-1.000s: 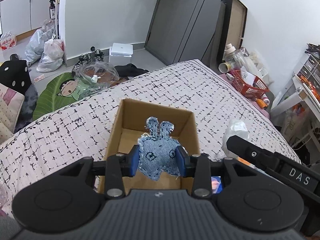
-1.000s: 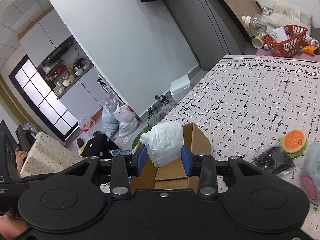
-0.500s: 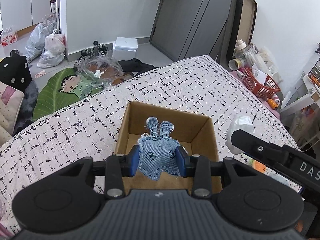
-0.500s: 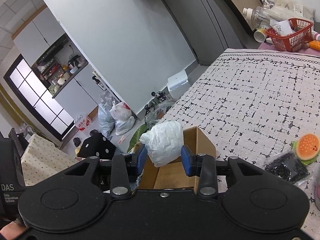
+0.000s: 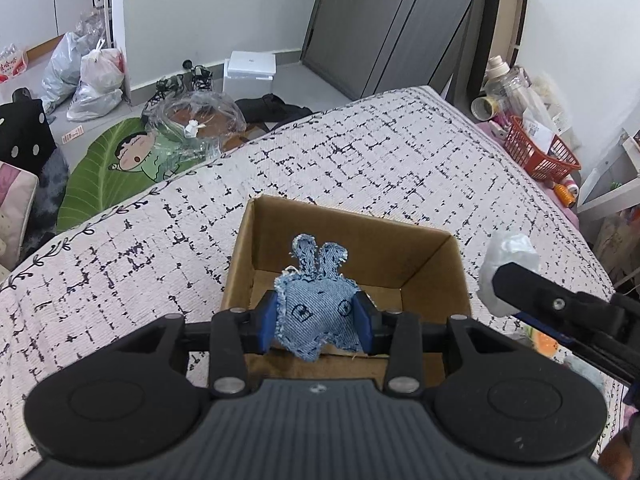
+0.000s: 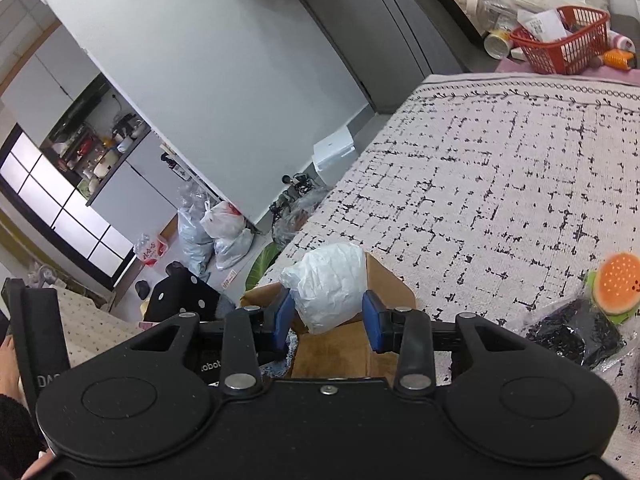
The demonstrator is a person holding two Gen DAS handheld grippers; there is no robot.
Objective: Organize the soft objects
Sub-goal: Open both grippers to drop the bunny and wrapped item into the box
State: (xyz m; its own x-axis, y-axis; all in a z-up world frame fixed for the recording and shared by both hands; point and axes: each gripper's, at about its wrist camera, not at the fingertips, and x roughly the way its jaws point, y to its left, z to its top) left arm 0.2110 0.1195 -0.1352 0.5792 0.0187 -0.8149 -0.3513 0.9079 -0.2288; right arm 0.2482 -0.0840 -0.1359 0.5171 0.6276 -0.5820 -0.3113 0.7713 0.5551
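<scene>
My left gripper (image 5: 318,318) is shut on a blue denim bunny toy (image 5: 316,312) and holds it over the near side of an open cardboard box (image 5: 352,240) on the bed. My right gripper (image 6: 328,320) is shut on a white crumpled soft bundle (image 6: 328,284), held above the box's right edge (image 6: 388,284). In the left wrist view the bundle (image 5: 506,256) and the right gripper's arm show at the box's right. The box floor that I can see is bare.
The bed has a white cover with black marks (image 5: 360,152). An orange burger plush (image 6: 616,284) and a black item in a clear bag (image 6: 572,332) lie on the bed to the right. A red basket (image 5: 540,152) stands beyond the bed; bags and a leaf mat lie on the floor.
Both grippers have kept their hold. The left gripper has risen and tilted a little, showing more of the box. The right gripper with the white bundle has shifted rightward along the box's right edge.
</scene>
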